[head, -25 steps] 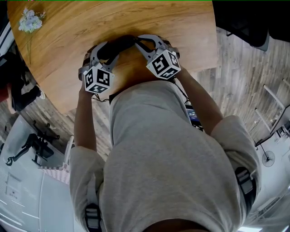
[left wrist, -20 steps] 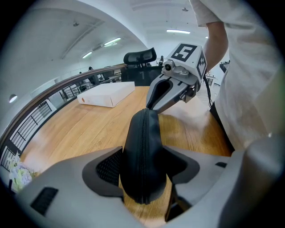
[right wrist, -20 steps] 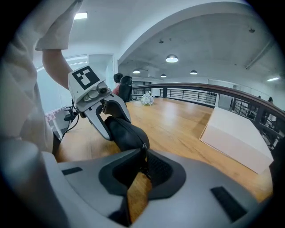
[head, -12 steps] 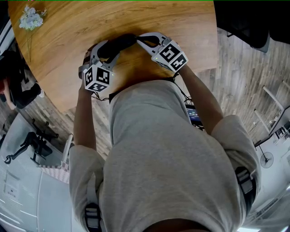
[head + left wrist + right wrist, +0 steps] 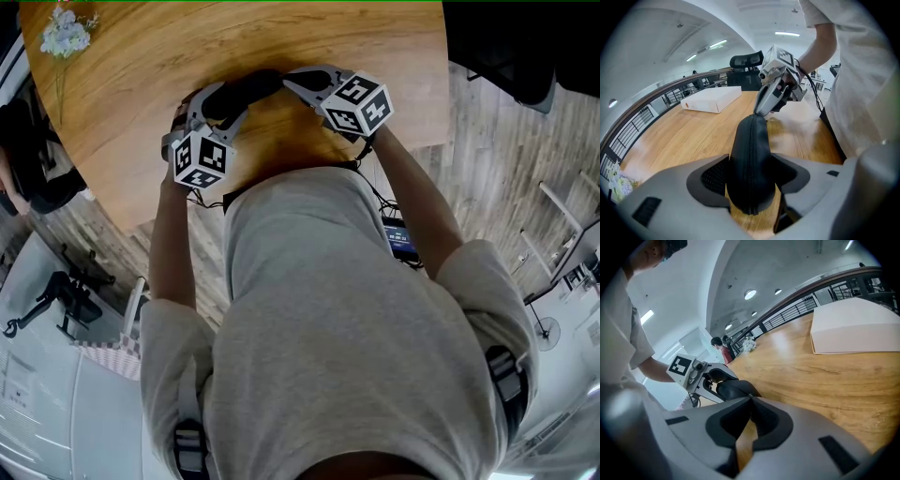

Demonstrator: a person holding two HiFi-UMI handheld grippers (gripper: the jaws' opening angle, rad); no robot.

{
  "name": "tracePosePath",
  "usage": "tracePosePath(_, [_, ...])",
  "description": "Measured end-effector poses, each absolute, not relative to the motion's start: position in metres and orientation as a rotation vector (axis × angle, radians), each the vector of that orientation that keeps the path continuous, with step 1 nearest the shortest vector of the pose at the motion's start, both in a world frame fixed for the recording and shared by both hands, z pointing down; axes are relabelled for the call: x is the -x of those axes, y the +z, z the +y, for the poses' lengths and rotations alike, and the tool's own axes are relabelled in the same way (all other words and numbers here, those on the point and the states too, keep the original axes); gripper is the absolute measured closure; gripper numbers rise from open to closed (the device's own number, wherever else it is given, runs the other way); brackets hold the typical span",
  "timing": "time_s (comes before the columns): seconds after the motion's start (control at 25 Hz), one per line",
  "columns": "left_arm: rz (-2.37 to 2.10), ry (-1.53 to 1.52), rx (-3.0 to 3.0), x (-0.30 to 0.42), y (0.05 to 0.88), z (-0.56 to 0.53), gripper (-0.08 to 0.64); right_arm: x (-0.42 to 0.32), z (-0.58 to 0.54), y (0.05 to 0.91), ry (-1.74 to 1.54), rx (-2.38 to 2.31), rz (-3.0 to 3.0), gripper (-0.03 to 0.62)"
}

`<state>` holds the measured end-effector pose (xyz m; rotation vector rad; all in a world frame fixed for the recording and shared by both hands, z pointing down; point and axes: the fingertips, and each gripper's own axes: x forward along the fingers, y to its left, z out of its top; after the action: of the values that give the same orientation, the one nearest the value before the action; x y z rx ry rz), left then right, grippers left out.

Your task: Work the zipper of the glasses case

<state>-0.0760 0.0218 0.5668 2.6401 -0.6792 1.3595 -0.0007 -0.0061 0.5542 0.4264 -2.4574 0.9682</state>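
**Case clamped in left jaws, right jaws closed at its far end**

Left gripper (image 5: 751, 180): the jaws stand wide apart, close to their fullest spread. The black glasses case (image 5: 750, 140) fills the gap between them. Both dark pads (image 5: 714, 177) bear on the case's flanks, one on each side, so the case is gripped. The case lies lengthwise along the jaws, its near end between the pads and its far end reaching out beyond the fingertips. The zipper (image 5: 750, 161) faces up and runs down the middle of the case, midway between the two jaws. It appears closed along the length in view.

Right gripper (image 5: 750, 398): the jaws are brought together, tips meeting with no gap. The tips touch the far end of the case, at the point where the zipper line ends. A small glint sits right at the tips. Whether that is the zipper pull cannot be confirmed.

Beneath both sets of jaws is the wooden table (image 5: 670, 140). A white box (image 5: 712, 99) lies on it well beyond the case.
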Motion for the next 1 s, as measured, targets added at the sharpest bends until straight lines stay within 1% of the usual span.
tracePosePath(0.36, [-0.687, 1.382, -2.636, 0.075, 0.568, 0.023, 0.275, 0.001, -0.004, 0.552, 0.944, -0.366, -2.427, 0.566])
tracePosePath(0.56, [-0.694, 1.411, -2.627, 0.076, 0.568, 0.024, 0.278, 0.001, 0.0, 0.548, 0.807, -0.304, -2.367, 0.566])
tracePosePath(0.72, [-0.676, 1.424, -2.643, 0.074, 0.568, 0.026, 0.281, -0.001, 0.005, 0.545, 0.889, -0.184, -2.328, 0.568])
tracePosePath(1.0, [-0.676, 1.443, -2.649, 0.068, 0.57, 0.023, 0.282, 0.013, 0.01, 0.534, 0.756, -0.192, -2.304, 0.568])
